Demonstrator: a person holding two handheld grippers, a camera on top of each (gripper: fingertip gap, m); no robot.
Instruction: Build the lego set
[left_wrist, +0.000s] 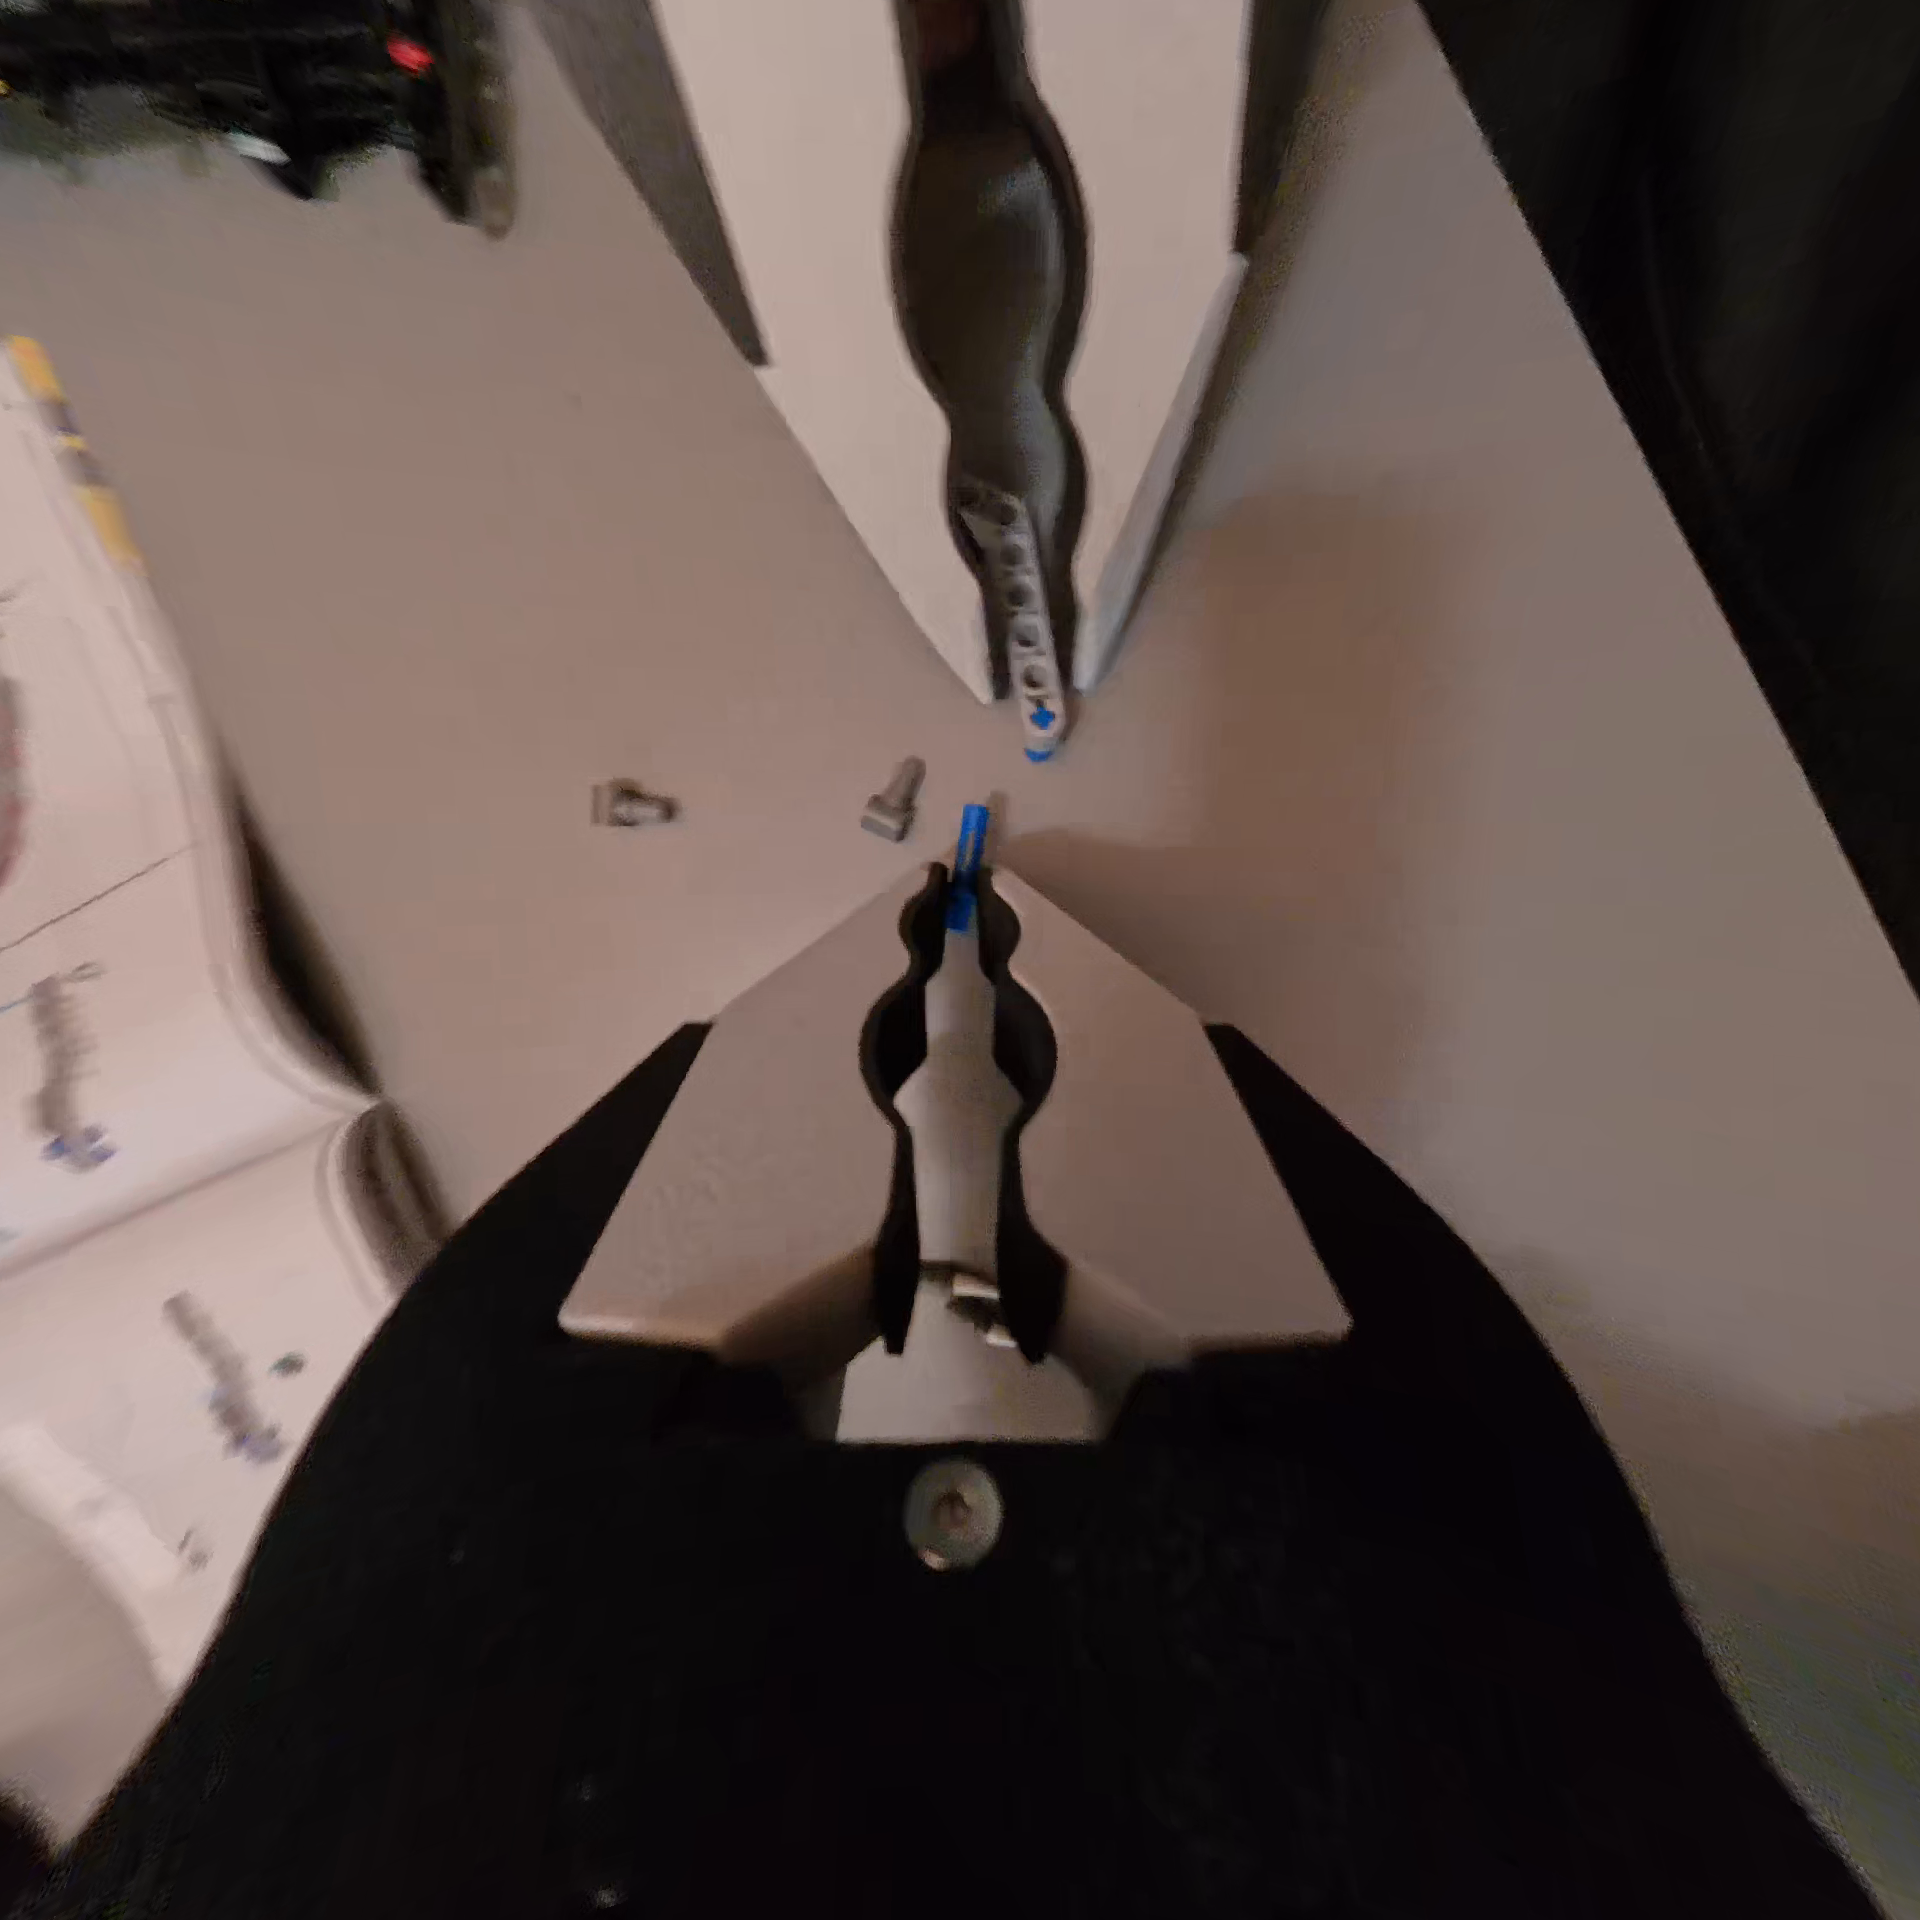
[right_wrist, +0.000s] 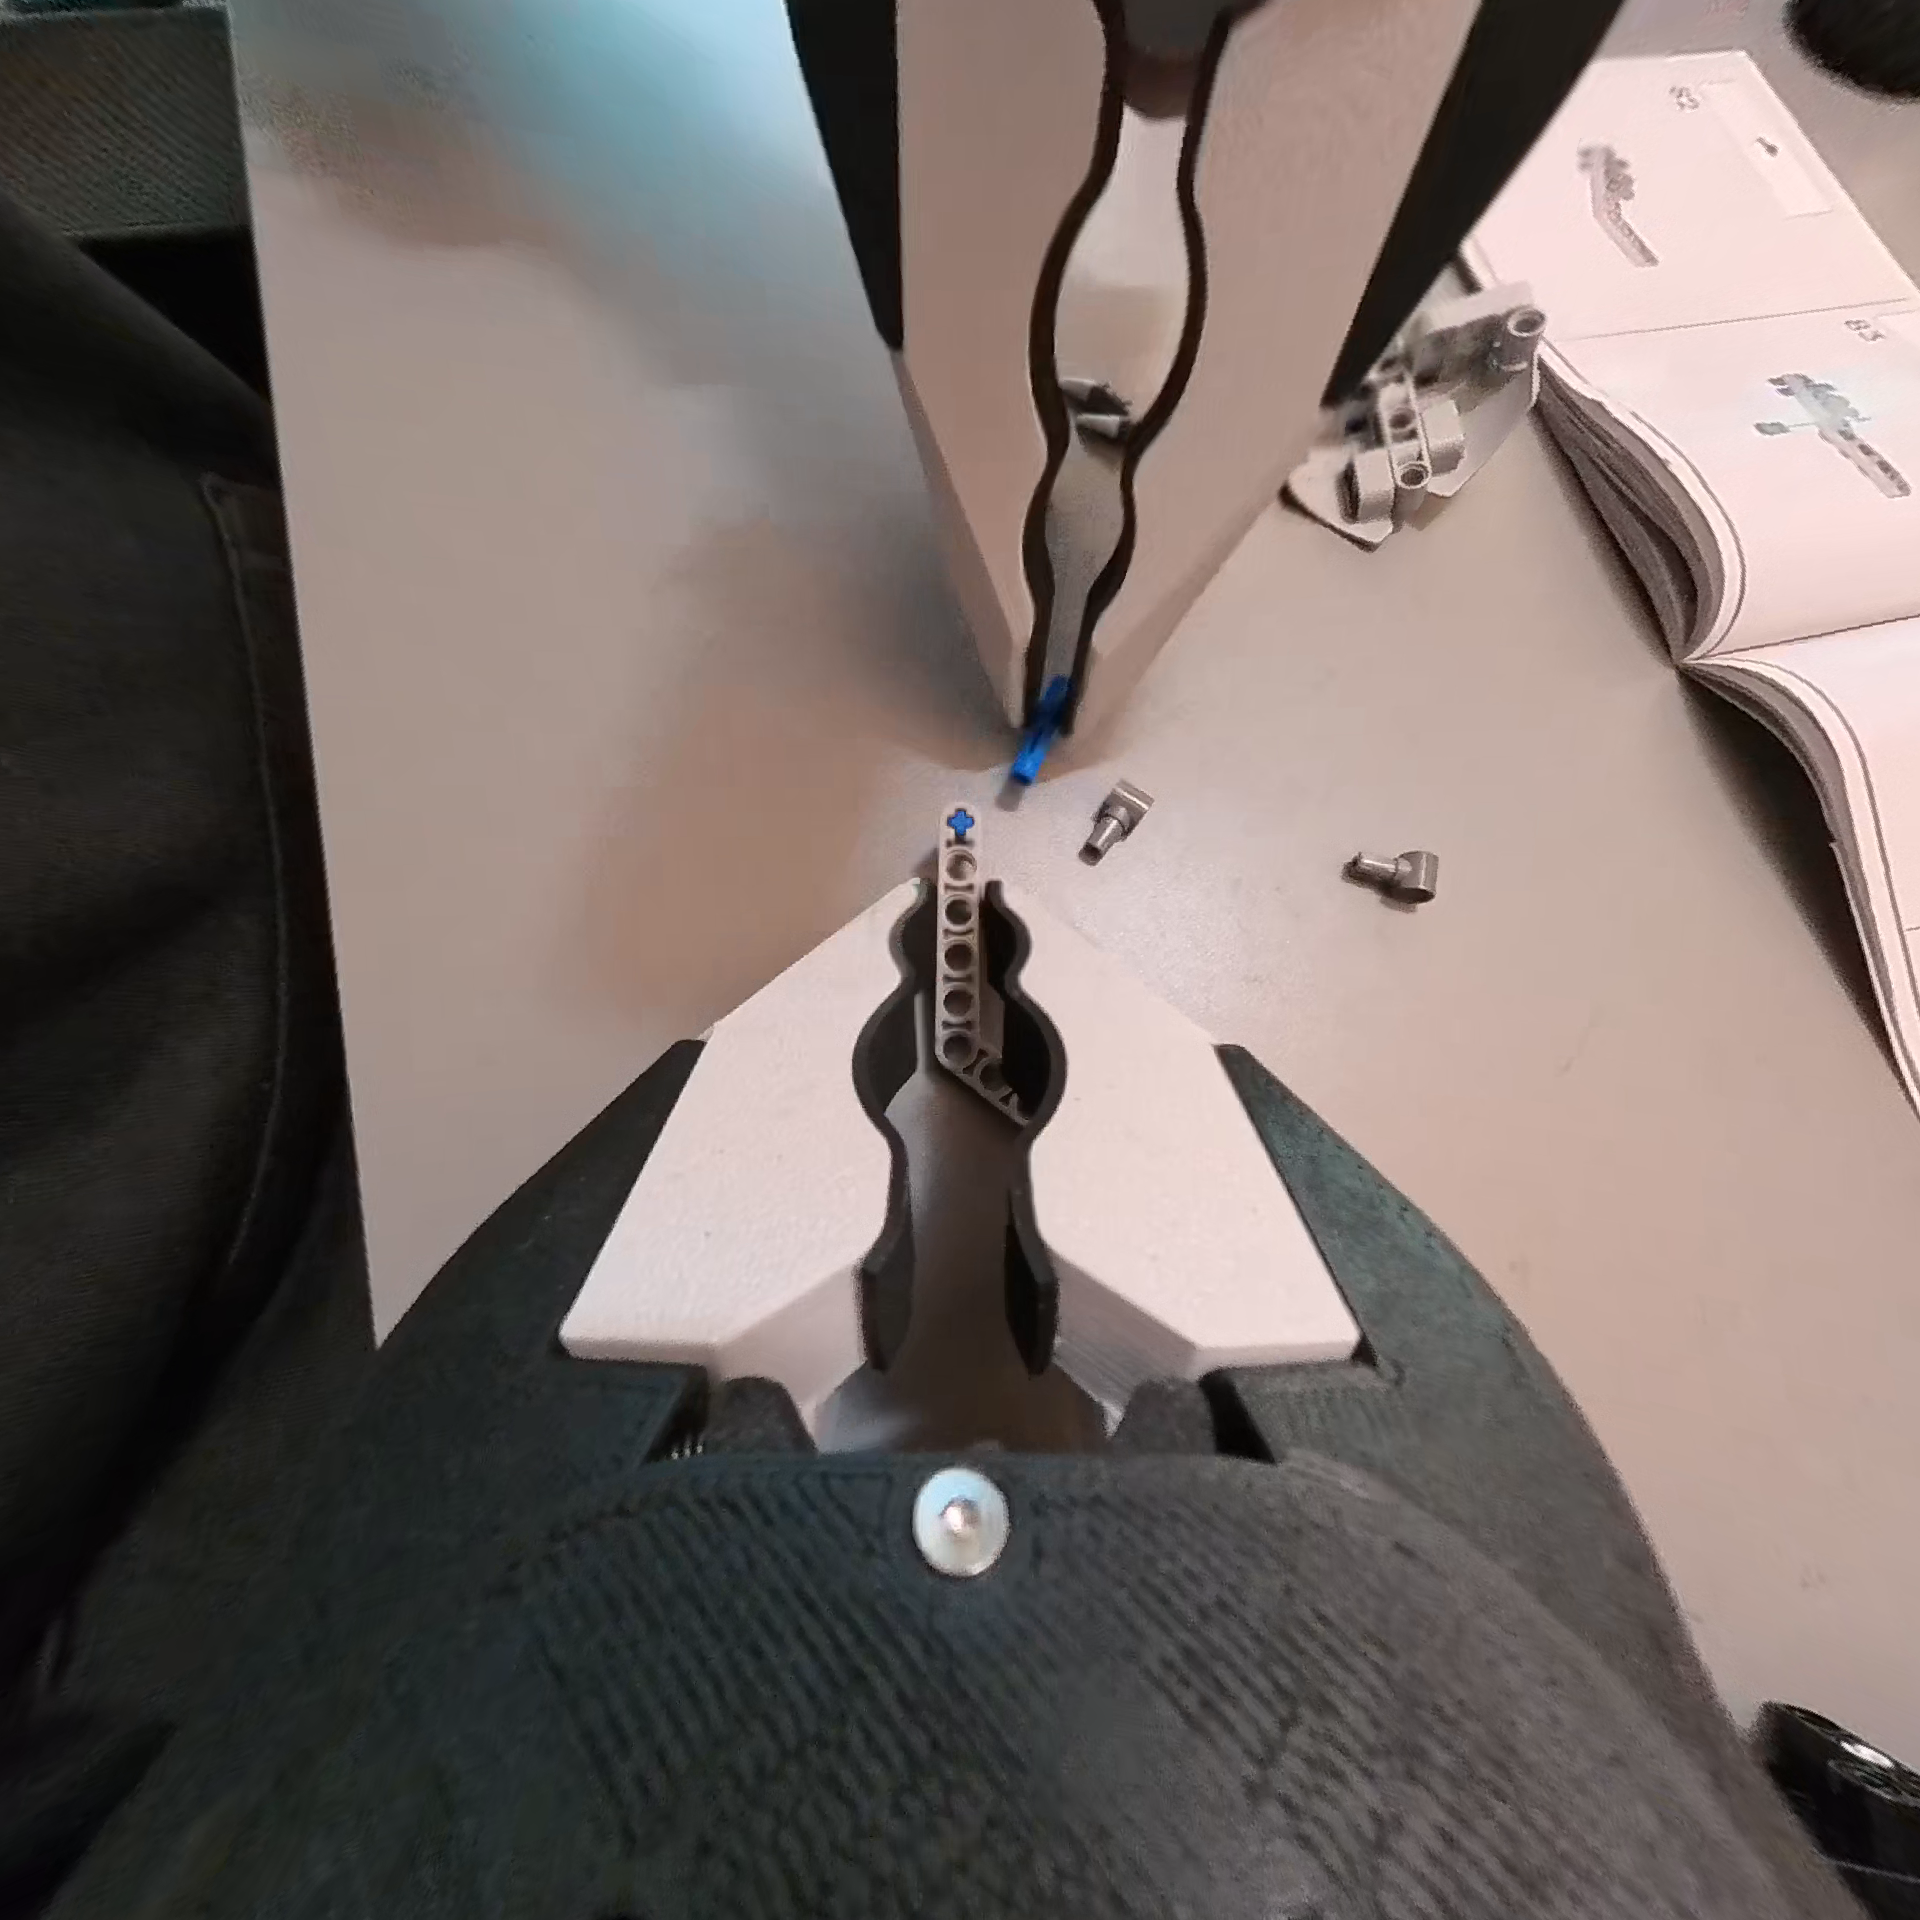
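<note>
My left gripper (left_wrist: 968, 871) is shut on a small blue pin (left_wrist: 970, 844) that sticks out past its tips; it also shows in the right wrist view (right_wrist: 1042, 734). My right gripper (right_wrist: 956, 885) is shut on a grey bent beam with holes (right_wrist: 956, 956), which carries a blue axle piece in its end hole (right_wrist: 962, 823). The beam also shows in the left wrist view (left_wrist: 1023, 613). The two grippers face each other tip to tip just above the table. The pin's free end lies a short way from the beam's end.
Two small grey connector pieces (right_wrist: 1115, 819) (right_wrist: 1397, 871) lie on the table beside the tips. An open instruction booklet (right_wrist: 1745, 499) and a bag of grey parts (right_wrist: 1423, 436) lie at the right. A black built model (left_wrist: 260, 83) stands far left. A person's dark clothing (right_wrist: 125, 727) borders the table edge. There is about 4 centimeters between the tips of the two grippers. The black built model (left_wrist: 260, 83) is about 15 centimeters from my right fingertips. My right wrist view (right_wrist: 1880, 1791) looks at it from another angle.
</note>
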